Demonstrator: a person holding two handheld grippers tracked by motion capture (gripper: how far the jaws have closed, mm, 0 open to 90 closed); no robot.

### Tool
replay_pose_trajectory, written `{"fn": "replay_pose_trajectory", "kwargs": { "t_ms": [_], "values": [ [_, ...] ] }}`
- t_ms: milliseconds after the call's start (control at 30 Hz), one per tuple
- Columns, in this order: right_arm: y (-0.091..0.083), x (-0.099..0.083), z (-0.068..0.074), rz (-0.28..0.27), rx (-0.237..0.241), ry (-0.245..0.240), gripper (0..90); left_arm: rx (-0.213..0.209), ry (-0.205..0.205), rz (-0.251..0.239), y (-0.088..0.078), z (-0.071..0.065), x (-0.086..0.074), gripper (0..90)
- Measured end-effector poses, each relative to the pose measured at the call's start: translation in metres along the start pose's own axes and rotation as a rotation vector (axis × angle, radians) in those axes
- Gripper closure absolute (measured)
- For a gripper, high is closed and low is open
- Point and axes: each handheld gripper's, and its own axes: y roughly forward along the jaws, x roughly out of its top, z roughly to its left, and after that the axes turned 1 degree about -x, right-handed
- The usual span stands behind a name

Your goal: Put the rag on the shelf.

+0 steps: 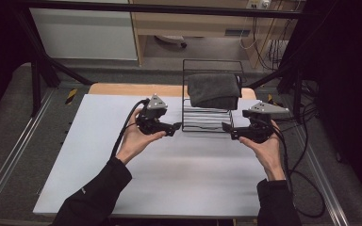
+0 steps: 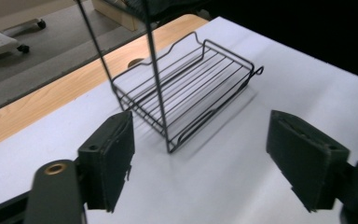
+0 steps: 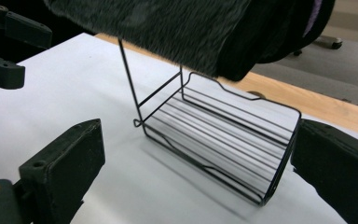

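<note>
A dark grey folded towel (image 1: 214, 89) lies on the top tier of a black two-tier wire rack (image 1: 206, 120), which stands near the far edge of the white bench (image 1: 122, 179), roughly midway along it. The lower tier (image 2: 186, 88) is bare. The left gripper (image 1: 173, 128) sits just beside the rack's left side, and the right gripper (image 1: 227, 129) just beside its right side; each has its fingers spread wide with nothing between them.

The towel looks soft, light and limp: it will likely sag and unfold if lifted by one corner, so a pinch through the full folded thickness at each end, one gripper per side, seems the safest hold. Its pile should give good friction. The rack appears light and stiff, with thin uprights (image 3: 129, 79) that could snag a finger or tip the whole frame if the towel drags.

Open room is generous on the near half of the bench and toward both side edges. The far edge is close behind the rack, with a wooden strip (image 1: 132, 89) beyond it.
</note>
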Motion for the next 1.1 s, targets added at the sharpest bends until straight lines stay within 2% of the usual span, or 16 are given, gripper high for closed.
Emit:
{"fn": "replay_pose_trajectory", "kwargs": {
  "t_ms": [200,400,733,933,1000,1100],
  "values": [
    [-0.005,-0.007,0.007,0.006,0.038,0.016,1.2,0.026,0.000,0.017,-0.017,0.007,-0.028,9.1],
    [-0.006,-0.023,0.014,0.006,0.083,0.010,0.8,0.037,-0.019,0.017,-0.034,0.015,-0.064,6.9],
    [0.013,-0.071,0.022,0.079,0.162,0.028,0.8,0.045,-0.070,0.059,-0.052,0.025,-0.128,7.5],
    [0.018,-0.100,0.017,0.124,0.188,0.050,0.9,0.075,-0.085,0.062,-0.067,0.032,-0.157,7.7],
    [0.017,-0.110,0.015,0.148,0.191,0.054,0.9,0.071,-0.096,0.068,-0.071,0.036,-0.168,7.7],
    [0.015,-0.123,0.011,0.156,0.196,0.046,0.9,0.068,-0.115,0.080,-0.077,0.039,-0.182,7.6]
  ]
}}
